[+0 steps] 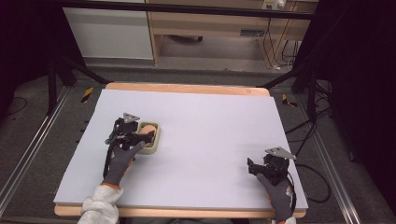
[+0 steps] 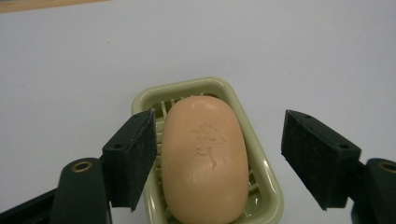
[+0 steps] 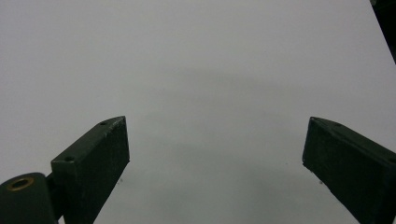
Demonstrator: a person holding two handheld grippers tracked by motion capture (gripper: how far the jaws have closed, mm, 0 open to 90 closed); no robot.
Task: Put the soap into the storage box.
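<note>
In the high view, the left gripper hangs over the dish at the table's left side, while the right gripper rests released near the right edge. The left gripper view shows the soap lying in the dish, jaws apart and clear of it, so the placing looks done and the next move is lifting straight away. The right gripper view has its jaws wide over bare table.

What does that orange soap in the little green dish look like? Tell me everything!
The peach-orange oval bar of soap looks smooth and rounded, with a small stamped mark pressed into its top. It lies flat, whole and dry-looking, in the pale green ribbed plastic soap dish on the light table cover. The left gripper has its black jaws open on either side; its pads do not press the soap.
</note>
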